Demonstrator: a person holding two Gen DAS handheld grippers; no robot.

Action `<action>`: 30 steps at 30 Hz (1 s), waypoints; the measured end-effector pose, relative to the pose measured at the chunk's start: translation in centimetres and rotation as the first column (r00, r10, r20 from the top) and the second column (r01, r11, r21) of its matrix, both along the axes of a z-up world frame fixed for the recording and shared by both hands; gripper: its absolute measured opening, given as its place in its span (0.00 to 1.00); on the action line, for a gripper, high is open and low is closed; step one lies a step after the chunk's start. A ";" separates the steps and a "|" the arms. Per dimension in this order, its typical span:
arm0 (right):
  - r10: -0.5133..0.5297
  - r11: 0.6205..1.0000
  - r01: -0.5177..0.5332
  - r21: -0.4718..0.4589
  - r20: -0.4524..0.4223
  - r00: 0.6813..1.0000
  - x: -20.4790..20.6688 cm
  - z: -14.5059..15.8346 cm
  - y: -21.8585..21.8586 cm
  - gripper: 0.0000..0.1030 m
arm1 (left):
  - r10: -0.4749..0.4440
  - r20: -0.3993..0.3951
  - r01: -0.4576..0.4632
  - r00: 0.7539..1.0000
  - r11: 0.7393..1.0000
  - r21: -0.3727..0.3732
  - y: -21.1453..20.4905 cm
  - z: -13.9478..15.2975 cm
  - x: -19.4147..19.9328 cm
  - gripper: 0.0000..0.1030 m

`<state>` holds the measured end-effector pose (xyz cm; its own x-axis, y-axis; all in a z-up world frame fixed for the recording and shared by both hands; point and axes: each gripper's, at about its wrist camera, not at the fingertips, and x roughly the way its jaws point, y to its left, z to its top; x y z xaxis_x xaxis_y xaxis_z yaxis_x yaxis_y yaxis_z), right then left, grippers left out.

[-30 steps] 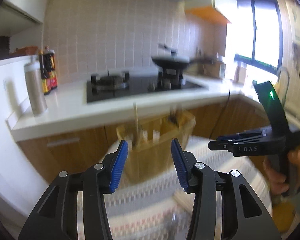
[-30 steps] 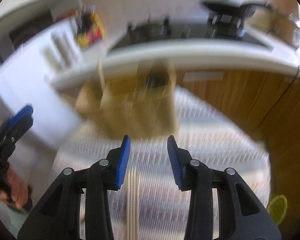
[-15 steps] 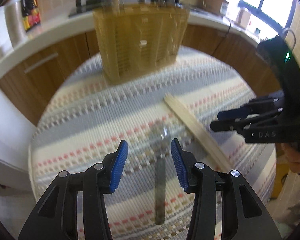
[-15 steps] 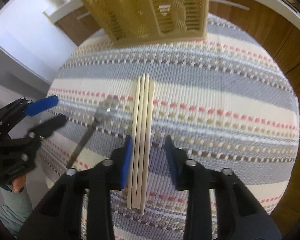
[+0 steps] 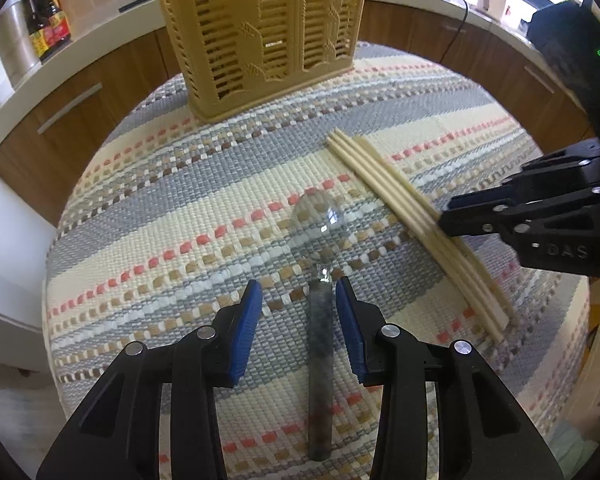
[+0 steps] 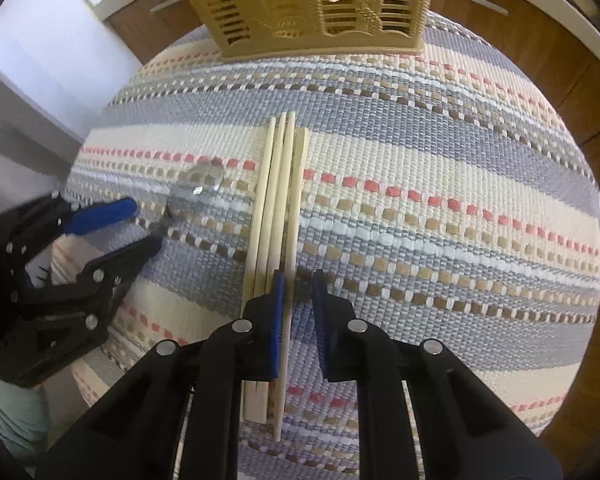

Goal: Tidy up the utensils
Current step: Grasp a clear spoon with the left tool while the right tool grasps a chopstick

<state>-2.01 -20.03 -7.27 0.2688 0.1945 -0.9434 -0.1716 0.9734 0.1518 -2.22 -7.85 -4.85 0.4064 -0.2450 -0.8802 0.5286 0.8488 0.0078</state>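
Both claws dropped lower | left claw (image 5: 299, 294) open astride spoon (image 5: 319, 336) handle | right claw (image 6: 298, 286) open on chopsticks (image 6: 278, 200); centre before closing.

Left gripper (image 5: 299, 300) open astride spoon (image 5: 319, 308) handle. Chopsticks (image 5: 404, 216) lie right of it. Right gripper (image 5: 446, 220) touches them.

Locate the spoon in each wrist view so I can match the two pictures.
Left wrist: the spoon lies centre frame, bowl away from the camera, handle running between the open left gripper fingers.
Right wrist: the spoon is at mid-left, bowl just left of the chopsticks.
Shared landmark: the slatted utensil basket at top centre.
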 end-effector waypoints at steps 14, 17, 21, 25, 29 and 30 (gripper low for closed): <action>0.038 0.998 -0.043 -0.055 -0.081 0.996 0.5 0.1 0.6 0.11 | -0.023 -0.029 0.025 0.999 0.997 0.069 -1.0 -0.1 1.3 0.25; 0.041 0.997 -0.048 -0.059 -0.110 0.993 1.7 0.0 1.0 0.11 | -0.028 -0.071 0.032 0.997 0.997 0.064 -1.2 0.0 2.1 0.25; 0.045 0.996 -0.053 -0.065 -0.126 0.991 3.8 0.1 1.2 0.11 | -0.043 -0.106 0.051 0.993 0.996 0.075 -1.7 0.0 2.9 0.26; 0.057 0.996 -0.065 -0.065 -0.128 0.990 4.7 0.1 1.5 0.09 | -0.065 -0.100 0.077 0.993 0.990 0.117 -2.7 0.0 3.0 0.18; 0.081 0.991 -0.091 -0.098 -0.103 0.991 4.3 0.2 1.9 0.04 | -0.075 -0.080 0.086 0.994 0.986 0.144 -3.9 0.1 2.7 0.10; 0.083 0.991 -0.093 -0.092 -0.101 0.991 4.4 0.3 2.0 0.03 | -0.073 -0.072 0.083 0.995 0.986 0.144 -4.1 0.1 2.7 0.10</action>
